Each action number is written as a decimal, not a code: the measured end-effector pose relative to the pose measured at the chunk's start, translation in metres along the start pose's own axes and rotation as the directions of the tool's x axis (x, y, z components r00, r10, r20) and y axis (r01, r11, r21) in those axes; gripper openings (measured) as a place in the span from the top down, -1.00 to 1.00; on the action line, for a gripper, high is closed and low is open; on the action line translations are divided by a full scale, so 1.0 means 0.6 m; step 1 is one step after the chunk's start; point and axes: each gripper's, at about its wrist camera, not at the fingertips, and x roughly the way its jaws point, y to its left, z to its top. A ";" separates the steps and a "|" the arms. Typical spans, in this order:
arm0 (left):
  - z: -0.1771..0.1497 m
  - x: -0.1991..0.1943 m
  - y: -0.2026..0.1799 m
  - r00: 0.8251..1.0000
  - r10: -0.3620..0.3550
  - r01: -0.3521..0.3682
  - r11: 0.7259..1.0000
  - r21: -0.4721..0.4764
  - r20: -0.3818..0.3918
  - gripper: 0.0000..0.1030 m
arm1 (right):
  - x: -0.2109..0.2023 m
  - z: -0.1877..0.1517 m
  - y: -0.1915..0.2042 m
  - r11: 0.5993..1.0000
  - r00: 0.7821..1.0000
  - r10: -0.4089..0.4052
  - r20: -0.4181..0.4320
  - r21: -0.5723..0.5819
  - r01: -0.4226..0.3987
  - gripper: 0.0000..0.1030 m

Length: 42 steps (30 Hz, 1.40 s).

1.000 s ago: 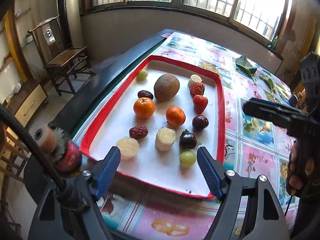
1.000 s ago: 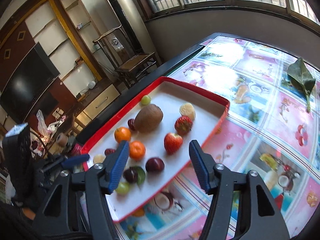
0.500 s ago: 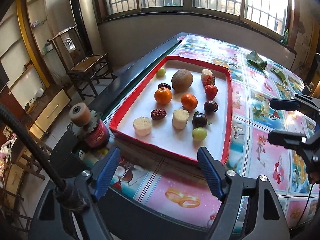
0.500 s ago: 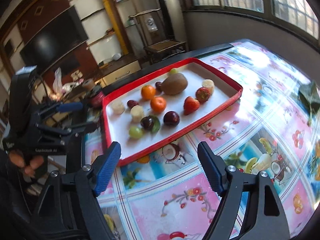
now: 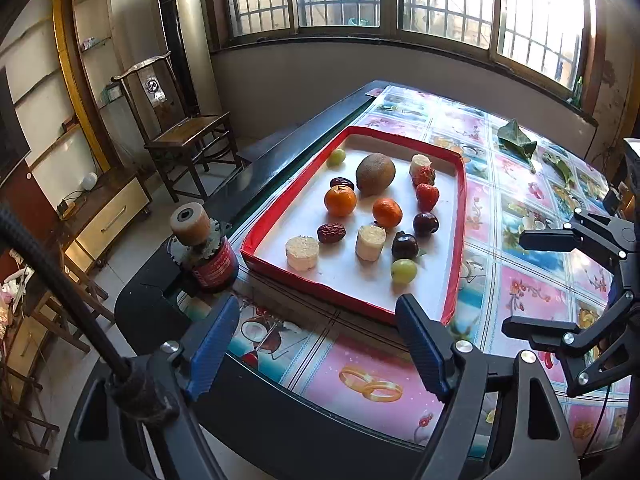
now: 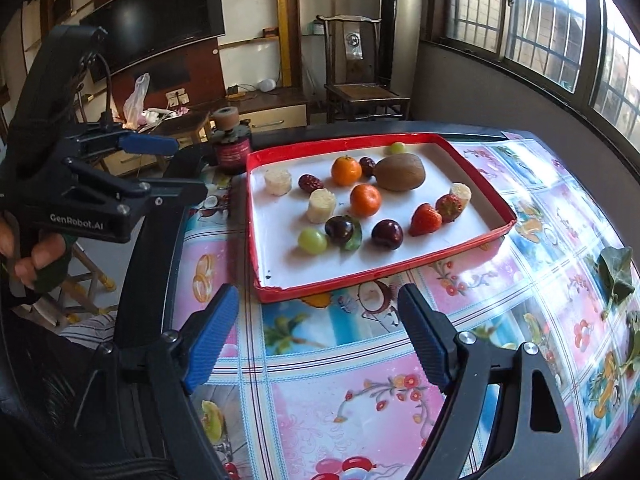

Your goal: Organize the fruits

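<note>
Tray [image 5: 460, 216] beyond both jaws holds a kiwi [image 5: 375, 173], two oranges, two strawberries, grapes, dates, plums and what look like banana pieces. Left gripper [image 5: 318, 342] and right gripper [image 6: 318, 340] gape wide, empty. Both have drawn back from the tray.

A black-edged table [image 6: 520, 136] under a glossy cloth [image 6: 360, 412] printed with pink and blue fruit panels carries 1 red-rimmed tray [image 6: 384, 272] with a white floor. A red canister [image 5: 212, 268] stands just beside the tray's corner. Green leaves [image 5: 516, 144] lie well apart from it on the cloth's far side.
</note>
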 end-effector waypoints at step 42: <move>-0.002 -0.029 0.029 0.996 0.043 -0.040 0.998 -0.040 0.083 -0.57 | 0.036 0.015 0.016 0.998 0.999 0.025 -0.047 -0.050 -0.027 -0.59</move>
